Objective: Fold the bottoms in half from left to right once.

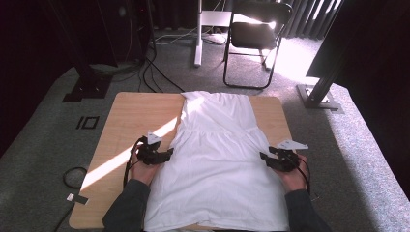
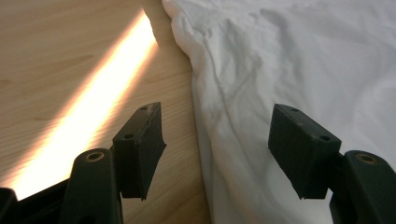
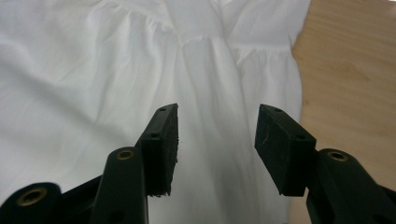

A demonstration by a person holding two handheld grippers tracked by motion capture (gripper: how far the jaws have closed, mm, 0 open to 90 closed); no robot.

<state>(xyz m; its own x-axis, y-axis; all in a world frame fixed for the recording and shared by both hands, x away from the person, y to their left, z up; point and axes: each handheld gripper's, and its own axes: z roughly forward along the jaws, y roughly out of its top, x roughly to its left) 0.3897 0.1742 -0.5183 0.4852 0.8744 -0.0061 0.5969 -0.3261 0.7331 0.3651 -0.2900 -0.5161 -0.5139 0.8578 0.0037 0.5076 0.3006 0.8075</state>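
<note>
Sunlit wooden table [image 1: 130, 116] carries a white dress [image 1: 217, 159] spread flat lengthwise, ready for folding. Left tool [image 1: 167, 153] and right tool [image 1: 263, 157] flank its side edges at mid-length, both open, gripping nothing.

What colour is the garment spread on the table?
Plain white garment, clearest in the high view.

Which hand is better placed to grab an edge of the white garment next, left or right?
Left. The left gripper has its open jaws straddling the white garment's edge; the right gripper is open over flat cloth.
</note>
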